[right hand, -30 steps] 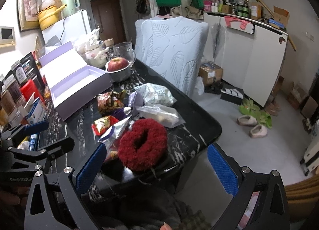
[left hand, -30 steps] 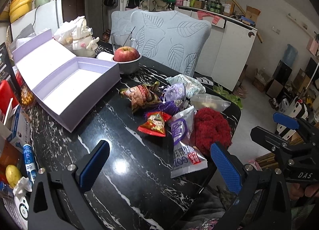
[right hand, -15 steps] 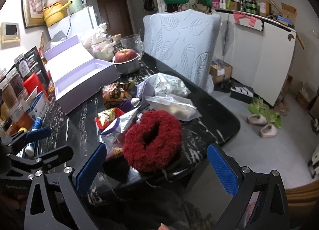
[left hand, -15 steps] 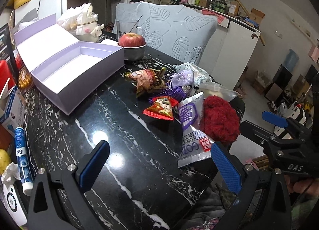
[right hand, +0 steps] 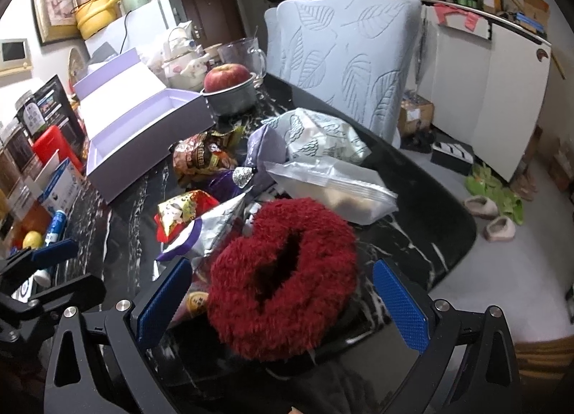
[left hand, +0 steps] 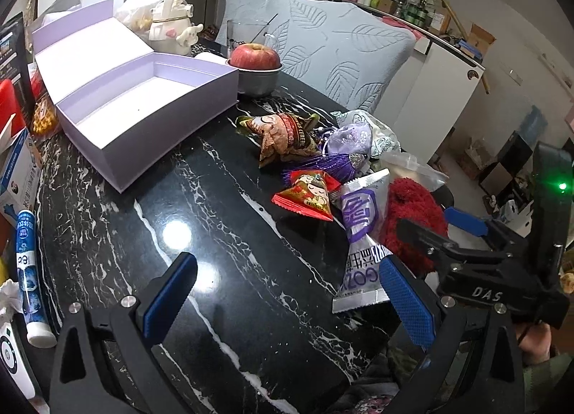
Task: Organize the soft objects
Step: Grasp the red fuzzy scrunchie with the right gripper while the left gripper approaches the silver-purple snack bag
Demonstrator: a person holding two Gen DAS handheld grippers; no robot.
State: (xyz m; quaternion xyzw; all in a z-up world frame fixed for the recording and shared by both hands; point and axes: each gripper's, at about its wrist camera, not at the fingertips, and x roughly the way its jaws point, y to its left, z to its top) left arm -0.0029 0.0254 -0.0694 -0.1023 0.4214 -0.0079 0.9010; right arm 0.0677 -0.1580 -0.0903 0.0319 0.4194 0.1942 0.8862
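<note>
scrunchie red and fluffy, between spread fingers of right gripper, left gripper spread over table

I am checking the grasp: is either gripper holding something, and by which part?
Nothing is held. The right gripper is open around the red scrunchie; the left gripper is open too.
</note>
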